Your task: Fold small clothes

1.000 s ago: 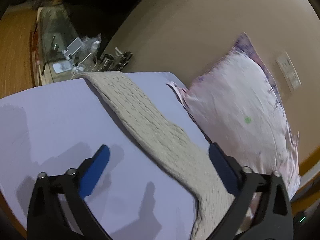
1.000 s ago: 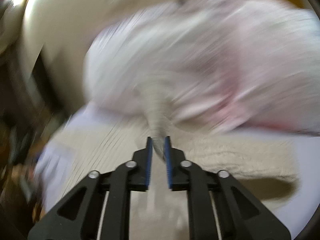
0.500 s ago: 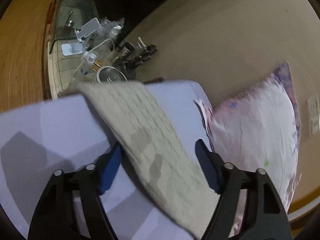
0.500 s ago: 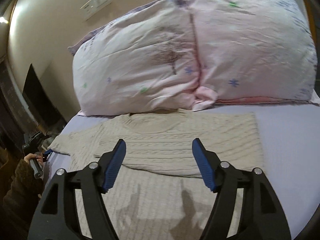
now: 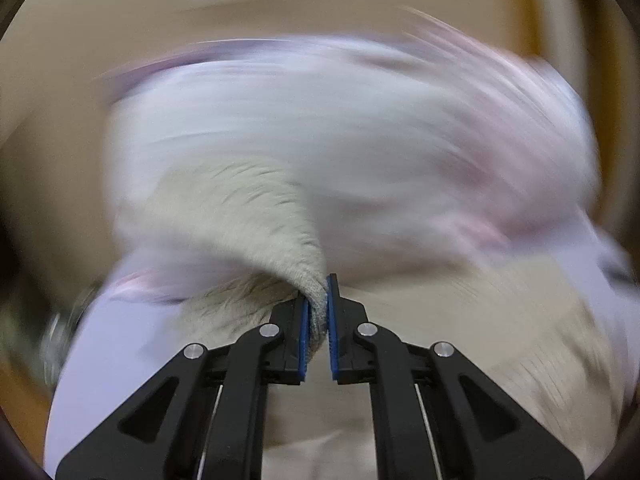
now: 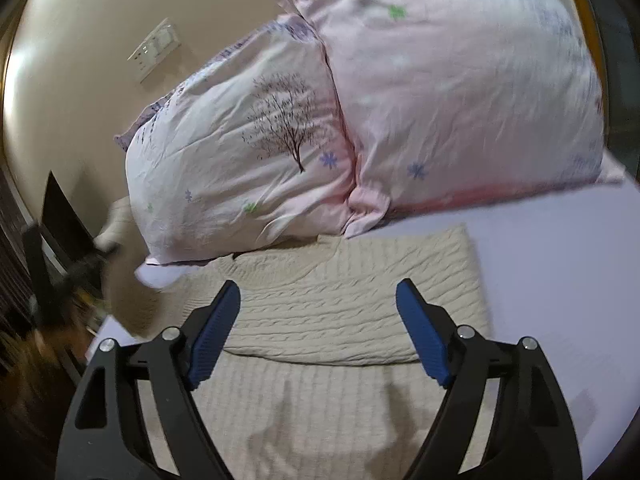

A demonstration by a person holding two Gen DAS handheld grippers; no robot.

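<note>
A beige cable-knit sweater (image 6: 344,312) lies on the lavender bed sheet (image 6: 560,264), its right sleeve folded across the chest. My right gripper (image 6: 318,296) is open and empty, hovering just above the sweater's middle. My left gripper (image 5: 316,292) is shut on the end of the sweater's left sleeve (image 5: 256,216) and holds it lifted off the bed; that view is heavily motion-blurred. The lifted sleeve also shows blurred at the left edge of the right wrist view (image 6: 116,220).
Two pink floral pillows (image 6: 360,120) lean against the beige wall (image 6: 80,40) just behind the sweater. A wall switch plate (image 6: 154,50) sits above them. Dark furniture (image 6: 52,232) stands off the bed's left edge.
My left gripper has closed on the left sleeve and is swinging it up and toward the pillows. My right gripper let go of the right sleeve about a second ago and now stays open.
</note>
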